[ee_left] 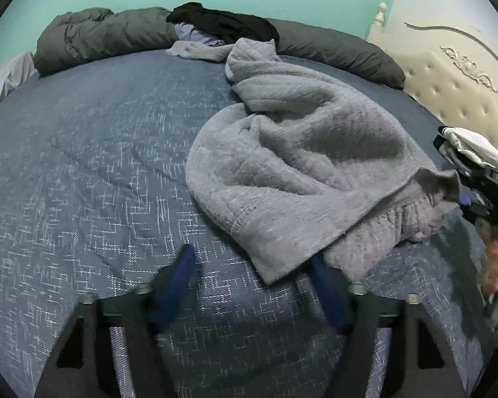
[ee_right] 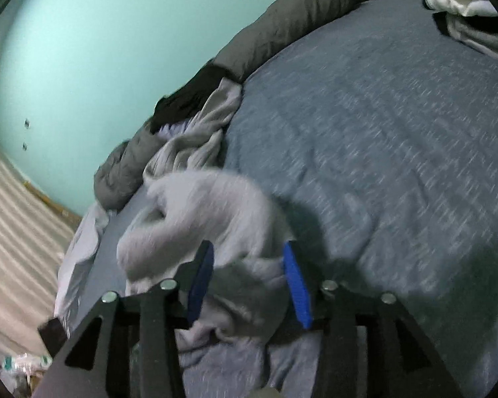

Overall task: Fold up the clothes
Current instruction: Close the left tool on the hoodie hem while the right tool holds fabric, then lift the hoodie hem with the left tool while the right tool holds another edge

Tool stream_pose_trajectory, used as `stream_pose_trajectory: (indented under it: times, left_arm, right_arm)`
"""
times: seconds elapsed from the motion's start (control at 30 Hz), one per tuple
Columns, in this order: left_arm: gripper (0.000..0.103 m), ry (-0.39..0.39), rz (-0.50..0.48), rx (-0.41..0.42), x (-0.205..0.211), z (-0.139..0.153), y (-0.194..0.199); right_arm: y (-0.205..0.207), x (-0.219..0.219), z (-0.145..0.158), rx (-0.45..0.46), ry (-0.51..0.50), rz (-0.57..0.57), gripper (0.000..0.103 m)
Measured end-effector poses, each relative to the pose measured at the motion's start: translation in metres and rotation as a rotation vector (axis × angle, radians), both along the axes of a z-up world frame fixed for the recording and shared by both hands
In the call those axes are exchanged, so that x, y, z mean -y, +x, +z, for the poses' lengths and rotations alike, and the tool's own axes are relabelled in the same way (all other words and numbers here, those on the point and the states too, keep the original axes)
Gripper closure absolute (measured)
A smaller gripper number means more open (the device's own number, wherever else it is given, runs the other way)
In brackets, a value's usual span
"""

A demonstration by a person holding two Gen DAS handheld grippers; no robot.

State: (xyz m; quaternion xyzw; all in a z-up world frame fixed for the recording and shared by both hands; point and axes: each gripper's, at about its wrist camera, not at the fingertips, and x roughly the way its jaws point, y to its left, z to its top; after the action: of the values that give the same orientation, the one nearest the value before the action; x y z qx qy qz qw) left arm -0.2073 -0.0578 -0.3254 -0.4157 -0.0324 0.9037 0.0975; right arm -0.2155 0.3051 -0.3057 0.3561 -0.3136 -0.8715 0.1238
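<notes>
A fluffy grey fleece garment (ee_left: 292, 152) lies crumpled on the blue patterned bedspread (ee_left: 83, 165). My left gripper (ee_left: 252, 270) is open just above the bedspread at the garment's near corner. That corner lies against the gripper's right finger, and nothing is between the pads. The right gripper (ee_left: 474, 179), held by a hand (ee_left: 494, 265), is at the garment's right edge. In the blurred right wrist view, the right gripper (ee_right: 249, 278) is open, with the grey garment (ee_right: 215, 215) bunched between and beyond its blue pads (ee_right: 295, 285).
A rolled dark grey duvet (ee_left: 93, 39) runs along the bed's far side, with a black garment (ee_left: 219, 21) and pale lilac clothes (ee_left: 196, 46) on it. Folded white and dark clothes (ee_left: 471, 146) sit by the cream tufted headboard (ee_left: 448, 89). A teal wall stands behind.
</notes>
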Motion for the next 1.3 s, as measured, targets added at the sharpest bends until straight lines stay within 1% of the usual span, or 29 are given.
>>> stream_pose_trajectory:
  times: [0.03,0.07,0.1,0.13,0.17,0.23,0.33,0.4,0.43,0.47,0.57,0.6,0.63,0.67,0.73,0.8,0.93,1.0,1.23,1.3]
  left_arm:
    - [0.062,0.0,0.0,-0.002,0.0,0.0,0.0]
    - [0.066,0.003,0.0,-0.004,0.0,0.001,-0.001]
    - [0.071,0.005,-0.001,-0.007,-0.001,0.001,-0.001]
    - [0.074,0.005,-0.001,-0.015,-0.001,0.003,-0.001]
    - [0.075,0.006,-0.001,-0.024,-0.001,0.005,0.0]
    - [0.08,0.011,0.001,-0.039,-0.002,0.01,0.0]
    - [0.084,0.018,0.008,-0.054,-0.002,0.015,0.0]
    - [0.086,0.021,0.014,-0.059,-0.002,0.017,0.0]
    - [0.089,0.023,0.017,-0.062,-0.002,0.019,0.001]
    - [0.09,0.023,0.018,-0.067,-0.003,0.02,0.002]
    - [0.093,0.024,0.016,-0.078,-0.003,0.025,0.006]
    - [0.094,0.025,0.016,-0.083,-0.003,0.026,0.007]
    - [0.095,0.028,0.013,-0.086,-0.003,0.028,0.008]
    - [0.095,0.023,0.008,-0.091,-0.003,0.03,0.009]
    - [0.099,0.01,-0.002,-0.103,-0.004,0.034,0.012]
    - [0.101,0.007,-0.003,-0.115,-0.002,0.039,0.015]
    - [0.101,0.021,0.007,-0.146,0.008,0.056,0.026]
    - [0.101,0.032,0.014,-0.162,0.012,0.066,0.036]
    - [0.101,0.045,0.024,-0.204,0.025,0.122,0.071]
    - [0.101,0.034,0.021,-0.228,0.026,0.146,0.081]
  right_arm:
    - [0.003,0.003,0.001,-0.005,0.01,0.016,0.056]
    - [0.006,0.005,0.003,-0.012,0.015,0.028,0.056]
    - [0.01,0.006,0.005,-0.02,0.02,0.041,0.056]
    - [0.015,0.005,0.008,-0.029,0.02,0.046,0.055]
    - [0.02,0.004,0.01,-0.039,0.019,0.05,0.054]
    - [0.027,0.001,0.015,-0.052,0.016,0.053,0.053]
    - [0.032,0.011,0.013,-0.039,0.07,0.098,0.046]
    - [0.035,0.018,0.011,-0.03,0.108,0.129,0.046]
    - [0.037,0.021,0.007,-0.023,0.131,0.136,0.046]
    - [0.036,0.024,0.004,-0.008,0.16,0.136,0.046]
    - [0.027,0.025,-0.008,0.03,0.205,0.088,0.046]
    - [0.025,0.024,-0.009,0.029,0.199,0.084,0.048]
    - [0.024,0.023,-0.009,0.025,0.191,0.082,0.064]
    - [0.022,0.023,-0.009,0.021,0.182,0.079,0.074]
    - [0.019,0.021,-0.009,0.014,0.165,0.074,0.085]
    - [0.019,0.023,-0.006,0.002,0.168,0.071,0.086]
    - [0.029,0.024,0.021,-0.049,0.166,0.093,0.088]
    - [0.036,0.025,0.045,-0.072,0.188,0.113,0.088]
    - [0.059,0.029,0.128,-0.151,0.271,0.186,0.088]
    - [0.065,0.03,0.152,-0.174,0.294,0.207,0.088]
